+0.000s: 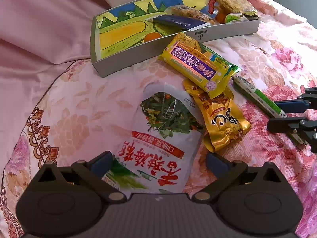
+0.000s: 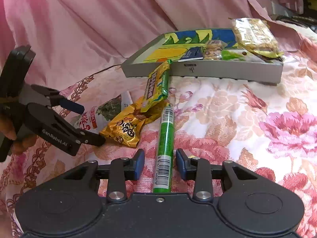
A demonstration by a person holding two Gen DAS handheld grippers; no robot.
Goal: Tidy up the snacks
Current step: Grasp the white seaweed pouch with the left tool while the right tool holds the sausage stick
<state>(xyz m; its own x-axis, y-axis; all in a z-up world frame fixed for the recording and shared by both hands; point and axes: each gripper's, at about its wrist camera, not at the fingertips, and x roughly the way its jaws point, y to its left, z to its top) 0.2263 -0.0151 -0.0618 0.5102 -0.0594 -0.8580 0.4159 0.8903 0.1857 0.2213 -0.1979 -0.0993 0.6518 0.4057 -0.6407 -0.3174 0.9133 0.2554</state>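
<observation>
A pink floral quilted bedspread (image 2: 247, 119) covered the bed, plain pink fabric (image 2: 89, 19) bunched behind it. The left gripper (image 1: 158, 163) stood wide open over a white seaweed snack bag (image 1: 164, 138). The right gripper (image 2: 160, 163) stood narrowly apart around a green stick packet (image 2: 166, 138), pads not touching. The shallow grey tray (image 2: 208, 70) lay toward the bedspread's far edge.

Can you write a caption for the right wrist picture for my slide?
The right gripper straddles a green snack stick on the flowery bedspread, jaws open, near the snack tray.
</observation>
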